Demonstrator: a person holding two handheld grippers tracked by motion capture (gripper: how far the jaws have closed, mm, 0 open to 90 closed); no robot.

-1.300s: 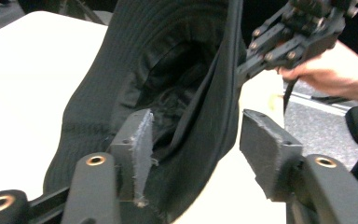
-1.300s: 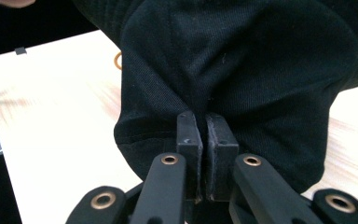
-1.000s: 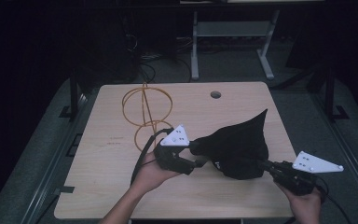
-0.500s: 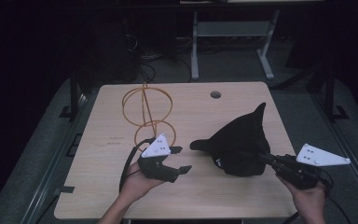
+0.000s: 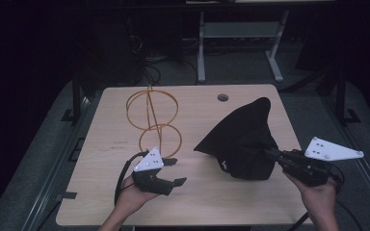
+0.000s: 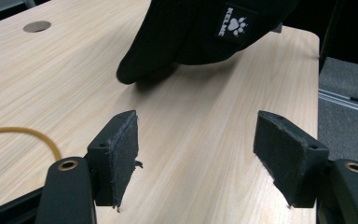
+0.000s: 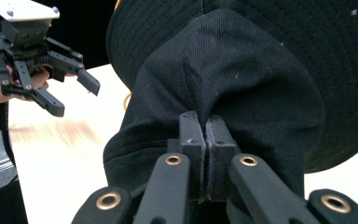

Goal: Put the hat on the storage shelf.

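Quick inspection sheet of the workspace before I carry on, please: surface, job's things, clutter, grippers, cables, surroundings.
Surface: light wooden table with a round hole near the far edge.
Job's things: black hat bunched up right of centre, white paw logo patch visible; orange wire stand of rings standing left of centre.
Clutter: nothing seen.
Grippers: left hand-held gripper open, jaws wide apart and holding nothing, short of the hat; right hand-held gripper shut on a fold of the hat's fabric.
Cables: black cable loops from the left hand-held gripper over the table.
Surroundings: dark room, grey metal frame and cables on the floor beyond the table.
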